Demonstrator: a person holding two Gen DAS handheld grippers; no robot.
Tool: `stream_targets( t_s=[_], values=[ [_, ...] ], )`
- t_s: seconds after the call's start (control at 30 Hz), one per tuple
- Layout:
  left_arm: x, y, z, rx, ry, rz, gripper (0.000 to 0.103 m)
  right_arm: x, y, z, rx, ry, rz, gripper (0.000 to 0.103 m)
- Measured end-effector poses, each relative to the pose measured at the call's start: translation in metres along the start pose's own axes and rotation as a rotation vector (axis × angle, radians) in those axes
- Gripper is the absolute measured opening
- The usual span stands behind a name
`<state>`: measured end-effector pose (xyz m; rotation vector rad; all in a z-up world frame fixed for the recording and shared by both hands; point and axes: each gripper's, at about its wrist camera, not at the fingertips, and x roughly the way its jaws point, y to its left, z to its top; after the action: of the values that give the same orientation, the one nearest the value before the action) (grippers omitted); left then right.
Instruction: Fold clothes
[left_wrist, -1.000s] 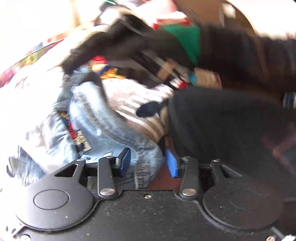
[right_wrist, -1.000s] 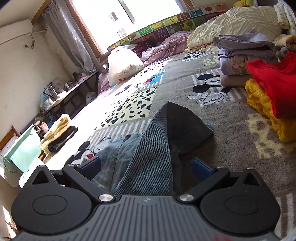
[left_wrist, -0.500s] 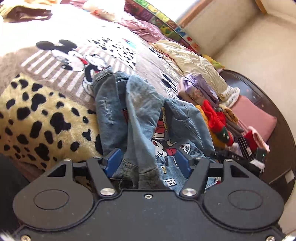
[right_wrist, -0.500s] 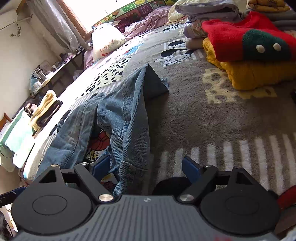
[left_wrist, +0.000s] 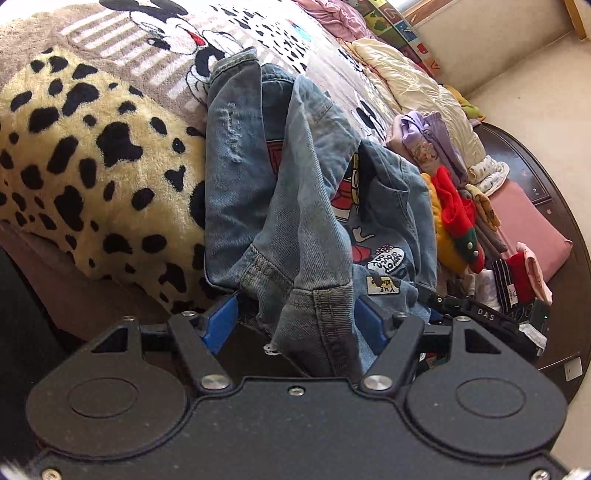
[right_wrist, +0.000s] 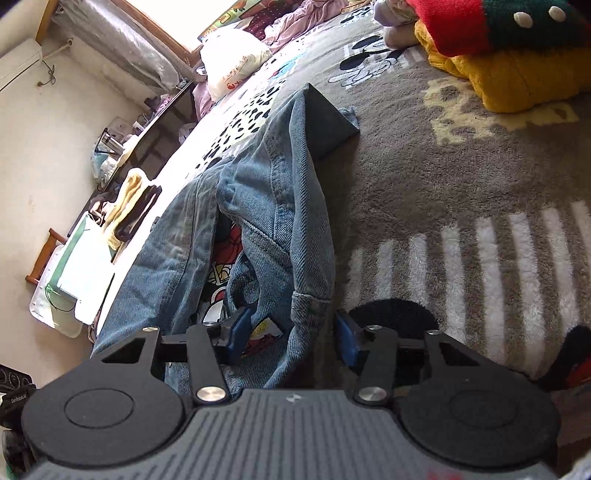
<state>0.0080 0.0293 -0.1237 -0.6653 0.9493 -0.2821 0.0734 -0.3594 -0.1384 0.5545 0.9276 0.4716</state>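
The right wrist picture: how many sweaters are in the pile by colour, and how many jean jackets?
Red sweater with green patch: 1
Yellow sweater: 1
Denim jacket: 1
Total: 3

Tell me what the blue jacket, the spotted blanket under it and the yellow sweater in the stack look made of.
Blue jacket: denim, by its twill weave, faded wash, stitched hems and frayed patches; cartoon patches sewn on. Spotted blanket: plush fleece, probably synthetic, by its short fuzzy pile with printed black spots. Yellow sweater: soft chunky knit, wool or acrylic, I cannot tell which.
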Motion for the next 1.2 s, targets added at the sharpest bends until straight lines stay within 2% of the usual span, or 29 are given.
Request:
stream_targets(
  t_s=[0.03, 0.07, 0.1, 0.17, 0.23, 0.4, 0.6, 0.83, 1.03, 1.2],
  values=[
    [0.004, 0.003, -0.001, -0.005, 0.006, -0.006, 0.062, 0.000, 0.002, -0.002, -0.009, 0.005, 0.000, 0.043],
    [0.007, 0.006, -0.002, -0.011, 0.011, -0.012, 0.041, -0.001, 0.003, -0.004, -0.017, 0.005, 0.003, 0.038],
    [0.010, 0.009, -0.003, -0.015, 0.016, -0.018, 0.033, -0.002, 0.003, -0.006, -0.018, 0.001, 0.011, 0.035],
    [0.005, 0.010, -0.001, -0.027, 0.002, -0.055, 0.021, -0.005, 0.001, -0.008, -0.004, -0.013, 0.032, 0.028],
    [-0.003, 0.012, 0.002, -0.044, -0.021, -0.109, 0.017, -0.008, 0.000, -0.010, 0.013, -0.028, 0.057, 0.024],
    [-0.034, 0.005, 0.025, -0.080, -0.129, -0.217, 0.014, -0.020, 0.006, -0.005, 0.085, -0.077, 0.203, 0.021],
    [-0.072, -0.008, 0.056, -0.116, -0.272, -0.341, 0.013, -0.040, 0.035, 0.014, 0.093, -0.159, 0.335, 0.014],
    [-0.131, -0.046, 0.086, -0.081, -0.419, -0.473, 0.012, -0.065, 0.073, 0.037, 0.093, -0.259, 0.490, 0.013],
    [-0.187, -0.068, 0.093, -0.041, -0.516, -0.531, 0.012, -0.097, 0.102, 0.054, 0.084, -0.352, 0.613, 0.013],
    [-0.203, -0.075, 0.110, -0.025, -0.555, -0.540, 0.012, -0.129, 0.123, 0.072, 0.046, -0.422, 0.672, 0.013]
  ],
)
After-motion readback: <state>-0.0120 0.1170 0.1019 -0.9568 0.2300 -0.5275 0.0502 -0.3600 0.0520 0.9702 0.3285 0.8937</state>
